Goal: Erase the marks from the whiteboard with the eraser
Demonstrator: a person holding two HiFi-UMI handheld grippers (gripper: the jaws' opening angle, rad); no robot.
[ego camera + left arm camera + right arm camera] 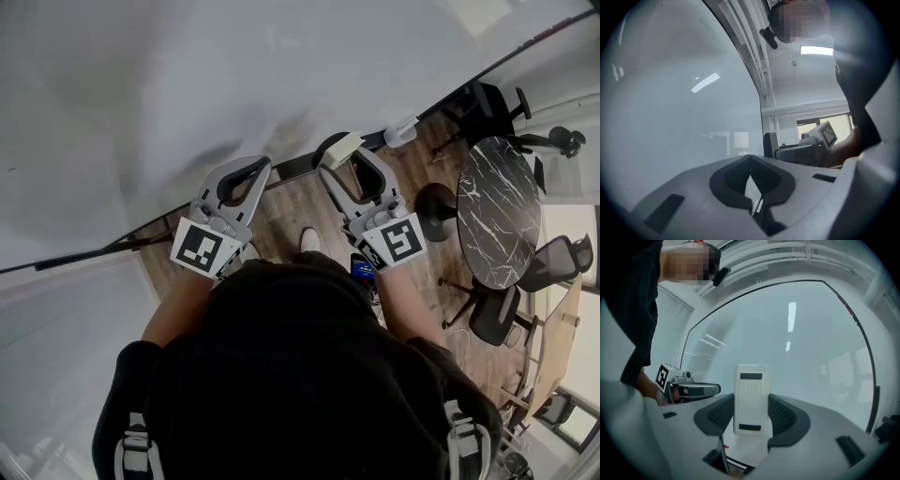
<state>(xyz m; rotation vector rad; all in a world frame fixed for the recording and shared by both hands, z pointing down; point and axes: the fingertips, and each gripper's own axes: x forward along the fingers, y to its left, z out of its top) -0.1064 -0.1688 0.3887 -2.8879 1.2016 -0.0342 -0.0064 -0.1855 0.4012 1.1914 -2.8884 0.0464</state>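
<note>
Here the right claw (pixel 751 414) clamps the eraser (pixel 751 394) upright between its jaws.

Whiteboard (pixel 187 84) blocks fwd — table (pixel 497 216), chairs (pixel 553 262) rt.

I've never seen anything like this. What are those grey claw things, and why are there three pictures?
There is no robot here. A person stands at a whiteboard with a two-jaw gripper in each hand. One picture comes from a camera on the person's head, looking down. The other two come from cameras riding on the grippers, each looking along its own jaws. The right gripper clamps a white eraser. The left gripper is shut and empty. To the right stand a marble table and chairs.
</note>
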